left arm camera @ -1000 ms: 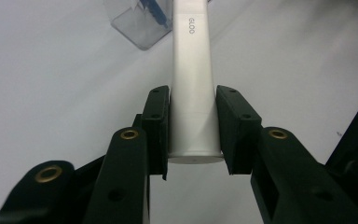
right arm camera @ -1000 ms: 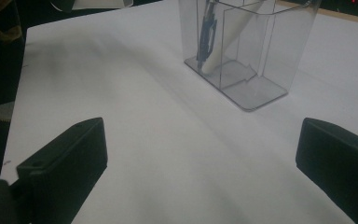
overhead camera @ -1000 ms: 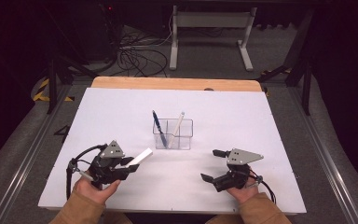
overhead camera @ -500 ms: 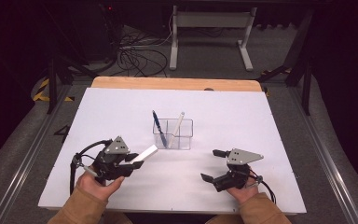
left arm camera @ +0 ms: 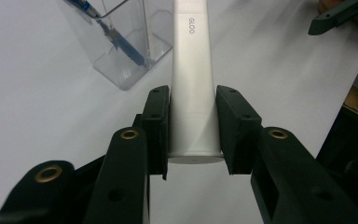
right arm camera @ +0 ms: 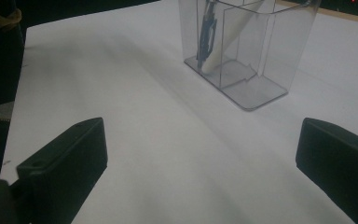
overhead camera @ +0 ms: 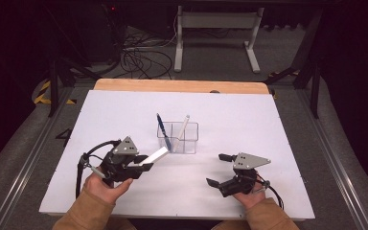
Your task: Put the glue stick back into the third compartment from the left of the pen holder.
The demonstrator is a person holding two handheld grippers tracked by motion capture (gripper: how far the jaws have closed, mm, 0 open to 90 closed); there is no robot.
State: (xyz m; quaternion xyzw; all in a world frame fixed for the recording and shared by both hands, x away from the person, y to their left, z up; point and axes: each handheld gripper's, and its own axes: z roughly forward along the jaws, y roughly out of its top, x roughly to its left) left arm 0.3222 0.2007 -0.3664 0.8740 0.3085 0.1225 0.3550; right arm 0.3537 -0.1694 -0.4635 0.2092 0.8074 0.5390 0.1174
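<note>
Clamped between the two black jaws of the left gripper (overhead camera: pixel 141 165) is a white glue stick (left arm camera: pixel 193 84), a smooth cylinder with small grey lettering near its far end. In the left gripper view both pads press on its sides close to its flat near end, and the rest of the stick juts straight out ahead of the jaws. Its far tip points toward the clear plastic organizer (overhead camera: pixel 188 143), the landmark at the middle of the white table top (overhead camera: pixel 249 120); in the high view the stick (overhead camera: pixel 155 156) lies just short of the organizer's near left corner, apart from it and tilted slightly upward. Whether it clears the table cannot be told for certain.

Inside the organizer, a blue pen (overhead camera: pixel 163 132) leans in the left compartment with its top slanting away to the left, and a white pen (overhead camera: pixel 182 129) leans beside it with its top slanting to the right. The left gripper view shows the blue pen (left arm camera: pixel 116 39) through the clear wall.

To the right of the organizer and nearer the person, the right gripper (overhead camera: pixel 219 169) rests low over the table with its jaws spread wide and nothing between them. In the right gripper view the organizer (right arm camera: pixel 254 91) stands ahead, well beyond those parted jaws. A hand (overhead camera: pixel 106 188) in a tan sleeve holds the left gripper.
</note>
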